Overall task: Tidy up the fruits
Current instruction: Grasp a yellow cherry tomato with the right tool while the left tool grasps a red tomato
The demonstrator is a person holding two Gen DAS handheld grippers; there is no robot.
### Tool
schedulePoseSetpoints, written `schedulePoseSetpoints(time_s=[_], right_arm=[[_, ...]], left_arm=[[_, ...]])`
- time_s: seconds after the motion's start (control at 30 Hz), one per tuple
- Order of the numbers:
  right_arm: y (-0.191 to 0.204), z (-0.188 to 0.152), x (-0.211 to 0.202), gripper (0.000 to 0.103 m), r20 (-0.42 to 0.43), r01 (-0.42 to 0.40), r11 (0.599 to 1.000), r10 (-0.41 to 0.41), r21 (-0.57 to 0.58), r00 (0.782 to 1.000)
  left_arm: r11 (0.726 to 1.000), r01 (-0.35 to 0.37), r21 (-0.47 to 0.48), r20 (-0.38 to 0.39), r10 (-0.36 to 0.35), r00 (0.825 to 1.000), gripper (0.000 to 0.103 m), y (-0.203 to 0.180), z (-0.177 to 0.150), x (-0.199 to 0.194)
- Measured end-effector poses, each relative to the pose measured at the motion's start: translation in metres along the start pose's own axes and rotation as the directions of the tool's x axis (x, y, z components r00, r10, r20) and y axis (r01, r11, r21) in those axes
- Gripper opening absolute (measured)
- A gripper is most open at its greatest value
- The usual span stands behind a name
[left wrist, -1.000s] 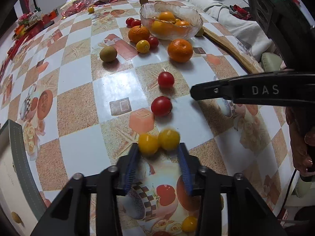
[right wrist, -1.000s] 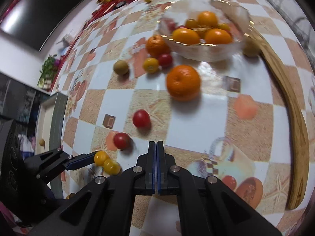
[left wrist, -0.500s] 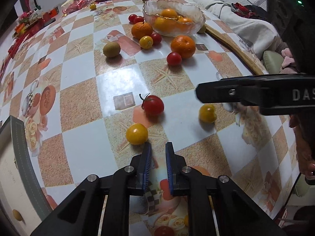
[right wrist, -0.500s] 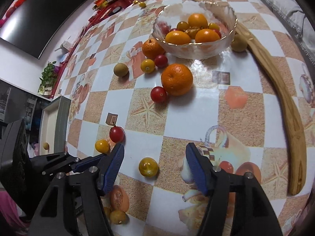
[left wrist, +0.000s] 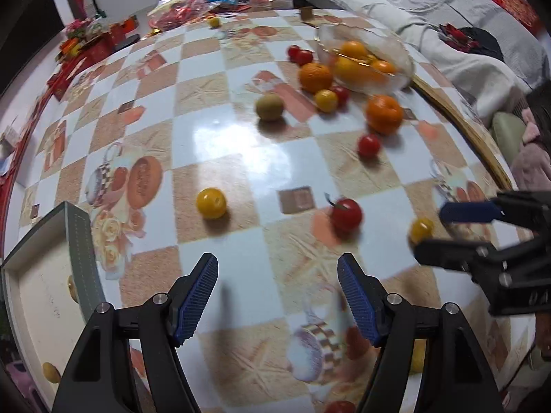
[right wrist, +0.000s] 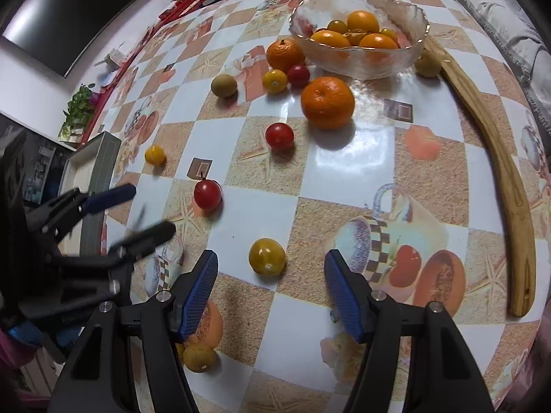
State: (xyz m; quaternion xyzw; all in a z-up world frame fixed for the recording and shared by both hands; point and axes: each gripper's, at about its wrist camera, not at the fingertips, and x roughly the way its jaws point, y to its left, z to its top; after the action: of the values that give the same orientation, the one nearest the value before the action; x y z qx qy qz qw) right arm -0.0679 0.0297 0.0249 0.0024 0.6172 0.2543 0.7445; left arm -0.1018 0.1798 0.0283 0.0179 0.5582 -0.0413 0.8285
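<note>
A glass bowl [right wrist: 358, 65] holding oranges stands at the far side of the table. Around it lie two oranges [right wrist: 327, 101], red tomatoes [right wrist: 279, 136], yellow tomatoes [right wrist: 274, 81] and a brownish-green fruit [right wrist: 224, 85]. My left gripper [left wrist: 277, 261] hovers over bare tablecloth, its jaws opening with nothing between them. A yellow tomato [left wrist: 211, 203] and a stemmed red tomato [left wrist: 346, 214] lie ahead of it. My right gripper [right wrist: 271, 254] is open. Another yellow tomato [right wrist: 267, 256] lies in the gap between its fingertips, and neither pad touches it.
An open box [left wrist: 79, 241] sits at the table's left edge. A long curved wooden stick [right wrist: 499, 172] lies along the right side. A small yellow fruit [right wrist: 199, 358] rests near the front edge. Cloth and clutter ring the far side.
The left jaws closed, the two yellow tomatoes rolled apart, and the jaws have swung wide open. The right gripper went from shut to open and moved over one yellow tomato.
</note>
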Motion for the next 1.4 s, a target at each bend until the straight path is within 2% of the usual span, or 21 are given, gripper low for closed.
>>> schedulePoseSetpoints(time_s=[0.23, 0.4, 0.5, 0.53, 0.57, 0.9, 1.2, 1.4], right_arm=[[0.017, 0.003, 0.008, 0.063, 0.006, 0.069, 0.996, -0.069, -0.058, 0.998], [0.028, 0.000, 0.011, 0.058, 0.014, 0.138, 0.985, -0.137, -0.105, 0.990], [0.030, -0.001, 0.011, 0.042, 0.028, 0.187, 0.975, -0.185, -0.117, 0.982], [0.030, -0.001, 0.011, 0.030, 0.033, 0.199, 0.972, -0.196, -0.124, 0.980], [0.029, -0.001, 0.011, 0.024, 0.034, 0.200, 0.972, -0.197, -0.124, 0.980], [0.006, -0.003, -0.001, 0.023, 0.040, 0.141, 0.990, -0.140, -0.021, 0.989], [0.004, -0.004, -0.003, 0.023, 0.043, 0.140, 0.990, -0.139, -0.015, 0.989], [-0.007, -0.007, -0.010, 0.023, 0.048, 0.127, 0.991, -0.128, 0.036, 0.991]], left_arm=[[0.995, -0.084, -0.047, 0.047, 0.086, 0.995, 0.073, 0.026, 0.023, 0.005], [0.993, -0.068, -0.100, 0.049, 0.073, 0.996, 0.073, 0.037, 0.045, 0.014], [0.996, -0.042, -0.074, 0.045, 0.045, 0.998, 0.073, 0.028, 0.043, 0.013], [0.997, -0.037, -0.062, 0.041, 0.040, 0.998, 0.073, 0.025, 0.041, 0.013], [0.998, -0.030, -0.052, 0.036, 0.031, 0.999, 0.073, 0.021, 0.038, 0.012], [0.997, 0.056, -0.047, 0.015, -0.055, 0.998, 0.073, 0.008, 0.011, -0.010], [0.997, 0.065, 0.030, 0.005, -0.066, 0.998, 0.073, -0.022, 0.016, 0.007], [0.996, 0.046, 0.075, -0.016, -0.045, 0.999, 0.073, -0.038, 0.015, 0.018]])
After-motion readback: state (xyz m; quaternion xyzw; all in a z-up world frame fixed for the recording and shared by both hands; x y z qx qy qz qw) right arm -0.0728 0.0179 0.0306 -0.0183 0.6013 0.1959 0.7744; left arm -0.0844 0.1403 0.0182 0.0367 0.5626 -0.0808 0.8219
